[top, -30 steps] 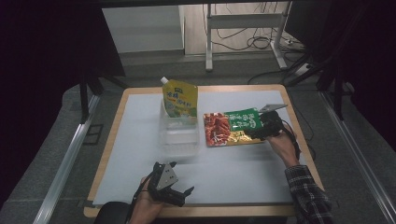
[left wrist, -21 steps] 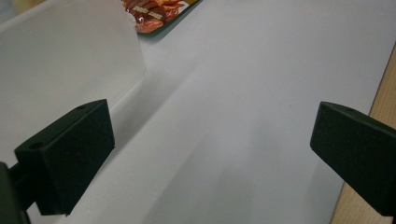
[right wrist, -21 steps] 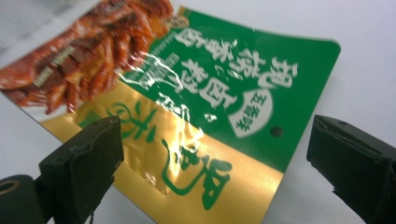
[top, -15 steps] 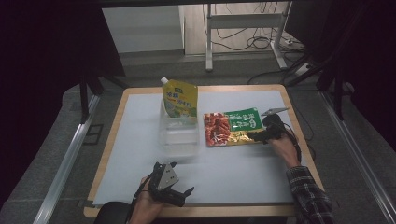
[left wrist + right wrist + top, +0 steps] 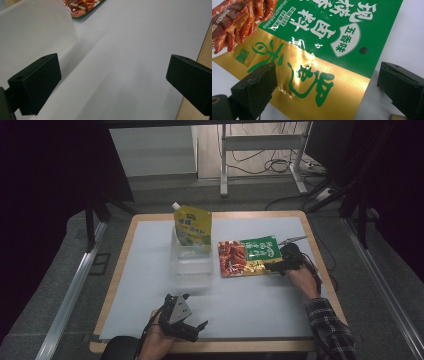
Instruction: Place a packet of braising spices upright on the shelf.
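High view: taking the clear plastic bin near the table's middle as the landmark, a yellow-and-green spout pouch stands upright in its far end, so the bin looks like the place where packets are collected. The flat snack packet, red, green and gold, lies on the white table top just beside the bin's right wall, close enough to be lifted across in one short move. The right gripper sits at the packet's edge farthest from the bin, low to the table, likely to catch that loose edge. The left gripper rests in the hand on the near side of the bin, well apart from the packet, seemingly idle. Left gripper view: its jaws stand wide with nothing between them; the bin's frosted wall rises ahead on the left, and beyond it shows a corner of the snack packet. Right gripper view: the jaws are spread wide on either side of the packet's gold corner, not yet pinching it, placed so that closing would probably grip the sealed margin, not the food inside.
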### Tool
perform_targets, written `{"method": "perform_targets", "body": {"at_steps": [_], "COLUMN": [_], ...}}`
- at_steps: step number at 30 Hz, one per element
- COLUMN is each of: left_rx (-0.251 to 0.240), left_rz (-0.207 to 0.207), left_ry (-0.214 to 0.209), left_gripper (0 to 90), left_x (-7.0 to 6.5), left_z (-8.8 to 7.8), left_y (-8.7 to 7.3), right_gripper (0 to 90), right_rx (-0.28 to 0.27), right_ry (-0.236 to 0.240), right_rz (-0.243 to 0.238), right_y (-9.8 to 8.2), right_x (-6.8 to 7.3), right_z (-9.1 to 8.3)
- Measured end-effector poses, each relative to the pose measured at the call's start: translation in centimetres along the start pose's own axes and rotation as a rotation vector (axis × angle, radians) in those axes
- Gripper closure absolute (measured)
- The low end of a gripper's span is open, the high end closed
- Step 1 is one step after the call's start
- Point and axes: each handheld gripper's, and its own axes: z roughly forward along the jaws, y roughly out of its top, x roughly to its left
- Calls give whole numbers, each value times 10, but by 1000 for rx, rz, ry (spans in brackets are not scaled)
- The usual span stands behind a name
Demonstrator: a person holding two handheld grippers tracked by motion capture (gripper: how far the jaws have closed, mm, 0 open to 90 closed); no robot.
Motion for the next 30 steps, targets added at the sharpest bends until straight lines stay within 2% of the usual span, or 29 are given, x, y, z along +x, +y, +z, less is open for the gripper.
{"method": "perform_targets", "body": {"at_steps": [5, 8, 16, 20, 22, 26, 28, 30], "left_rx": [2, 1, 2, 8, 7, 3, 4, 4], "left_rz": [2, 3, 5, 11, 12, 11, 12, 15], "left_ry": [-1, -1, -2, 1, 1, 3, 4, 3], "left_gripper": [0, 0, 0, 0, 0, 0, 0, 0], "left_x": [0, 0, -1, -1, -2, -1, -1, -2], "left_z": [0, 0, 1, 1, 1, 1, 1, 1], "left_y": [0, 0, 0, 0, 0, 0, 0, 0], "right_gripper": [25, 25, 29, 43, 41, 41, 49, 113], "right_rx": [-7, -19, -42, -25, -24, -30, -14, -13], "right_ry": [31, 78, 114, 137, 134, 133, 133, 118], "right_rz": [31, 52, 35, 32, 24, 45, 71, 90], "right_y": [0, 0, 5, 6, 6, 9, 12, 14], "right_x": [-1, -1, 6, 9, 12, 15, 16, 17], "right_z": [-1, -1, -3, -1, 0, 1, 2, 2]}}
